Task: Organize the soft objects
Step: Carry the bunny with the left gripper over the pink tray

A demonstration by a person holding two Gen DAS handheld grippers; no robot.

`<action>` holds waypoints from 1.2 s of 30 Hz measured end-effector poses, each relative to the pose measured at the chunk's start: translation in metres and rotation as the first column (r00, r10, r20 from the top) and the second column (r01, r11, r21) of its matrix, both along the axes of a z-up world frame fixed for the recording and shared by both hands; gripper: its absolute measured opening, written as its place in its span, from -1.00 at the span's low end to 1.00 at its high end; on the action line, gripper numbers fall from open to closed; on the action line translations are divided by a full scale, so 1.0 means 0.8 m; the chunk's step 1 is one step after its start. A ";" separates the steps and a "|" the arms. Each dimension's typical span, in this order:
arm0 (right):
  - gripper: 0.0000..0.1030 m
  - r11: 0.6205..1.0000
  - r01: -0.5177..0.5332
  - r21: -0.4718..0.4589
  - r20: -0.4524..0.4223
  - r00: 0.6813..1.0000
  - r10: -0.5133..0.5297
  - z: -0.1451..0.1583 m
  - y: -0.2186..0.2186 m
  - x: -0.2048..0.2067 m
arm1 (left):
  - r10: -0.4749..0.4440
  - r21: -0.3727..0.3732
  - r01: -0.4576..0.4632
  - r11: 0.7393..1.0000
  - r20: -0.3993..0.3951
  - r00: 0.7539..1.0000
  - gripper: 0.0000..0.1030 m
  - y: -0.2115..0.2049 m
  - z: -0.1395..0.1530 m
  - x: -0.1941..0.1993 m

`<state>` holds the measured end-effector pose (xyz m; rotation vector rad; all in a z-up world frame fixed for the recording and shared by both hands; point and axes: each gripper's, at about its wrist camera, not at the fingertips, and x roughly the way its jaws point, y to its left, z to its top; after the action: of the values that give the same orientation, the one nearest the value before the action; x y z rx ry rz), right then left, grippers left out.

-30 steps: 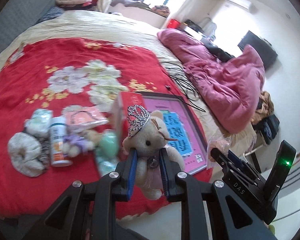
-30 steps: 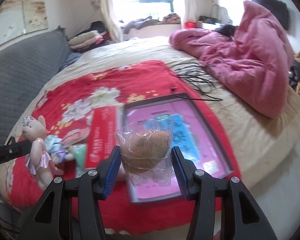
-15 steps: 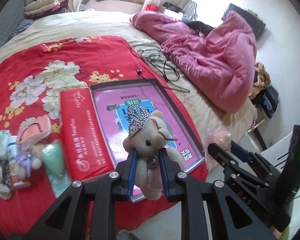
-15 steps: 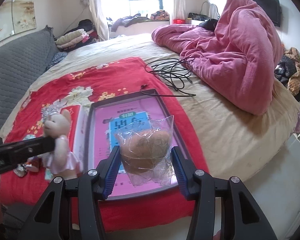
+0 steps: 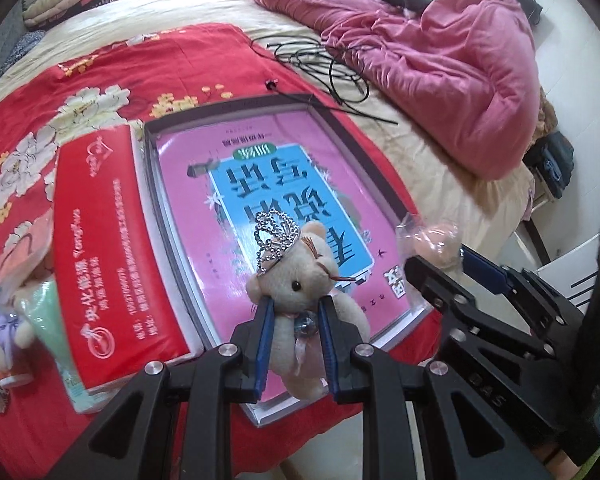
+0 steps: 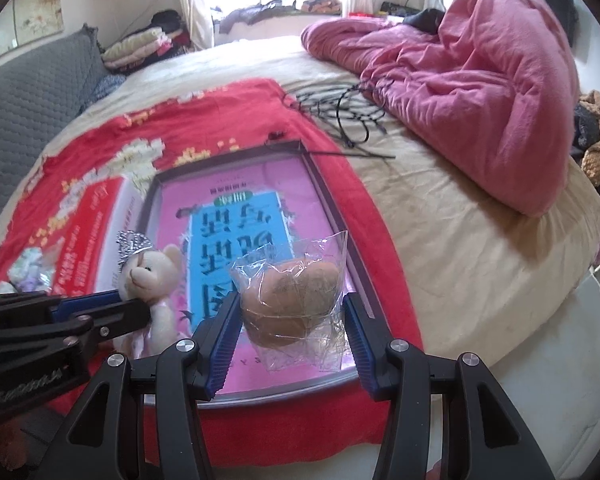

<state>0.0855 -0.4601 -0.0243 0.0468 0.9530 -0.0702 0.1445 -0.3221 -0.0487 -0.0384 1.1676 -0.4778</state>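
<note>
The left hand-held gripper [image 5: 294,334] is clamped on a small cream plush teddy bear wearing a silver wire tiara [image 5: 300,292], its blue-padded fingers [image 5: 263,340] pressing the bear's body from both sides just under the head; the bear hangs above the near end of a shallow dark-rimmed tray lined with a pink and blue printed sheet [image 5: 380,184]. At about 3 o'clock from the bear in the left wrist view comes the right hand-held gripper [image 6: 290,326], closed on a clear crinkled plastic bag holding a brown rounded soft item [image 6: 296,300], which also hangs over the near part of the tray [image 6: 328,196]. The bear [image 6: 152,280] shows at 9 o'clock from the bag in the right wrist view, near it but apart. Just beside the tray at 9 o'clock lies a flat red rectangular package with white lettering [image 5: 104,248]. Beyond it at 8 o'clock sits a cluster of small soft things, among them a mint-green soft pouch [image 5: 44,308] and a little lilac plush toy [image 5: 8,332]. All rest on a red blanket with cream flowers [image 5: 100,64] spread over the beige bed [image 6: 452,240]. At 1 o'clock a loose black cable [image 5: 328,64] lies on the bed beside a heaped pink quilt [image 5: 452,60].
</note>
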 end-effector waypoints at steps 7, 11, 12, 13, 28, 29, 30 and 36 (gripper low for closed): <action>0.04 1.000 0.017 -0.009 -0.067 0.998 -0.017 -0.034 -0.007 0.017 | -0.002 0.019 0.002 1.000 -0.003 1.000 -0.56 -0.004 -0.016 0.010; 0.05 0.999 0.022 -0.031 -0.095 0.995 -0.025 -0.049 -0.007 0.020 | -0.004 0.040 0.004 0.999 -0.005 1.000 -0.56 -0.008 -0.022 0.012; 0.05 0.999 0.026 -0.033 -0.101 0.994 -0.030 -0.052 -0.008 0.020 | -0.006 0.048 0.006 0.999 -0.003 1.000 -0.56 -0.009 -0.023 0.012; 0.05 0.999 0.032 -0.036 -0.106 0.994 -0.036 -0.055 -0.009 0.020 | -0.006 0.049 0.006 0.999 -0.006 1.000 -0.56 -0.009 -0.025 0.012; 0.28 0.996 0.078 -0.048 -0.067 0.994 -0.081 -0.047 -0.026 0.009 | -0.031 0.064 0.032 0.997 -0.020 0.999 -0.54 -0.018 -0.039 0.008; 0.28 0.996 0.081 -0.048 -0.066 0.994 -0.084 -0.045 -0.027 0.008 | -0.033 0.066 0.034 0.997 -0.023 0.999 -0.53 -0.019 -0.040 0.007; 0.28 0.995 0.086 -0.046 -0.064 0.994 -0.089 -0.043 -0.030 0.007 | -0.032 0.067 0.034 0.997 -0.024 0.999 -0.52 -0.019 -0.041 0.007; 0.29 0.993 0.112 -0.040 -0.046 0.992 -0.114 -0.032 -0.038 -0.003 | -0.038 0.071 0.040 0.997 -0.022 0.999 -0.46 -0.019 -0.043 0.004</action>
<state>0.0830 -0.4902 -0.0501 0.0645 0.9968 -0.1948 0.1475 -0.3376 -0.0828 0.0413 1.2068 -0.4705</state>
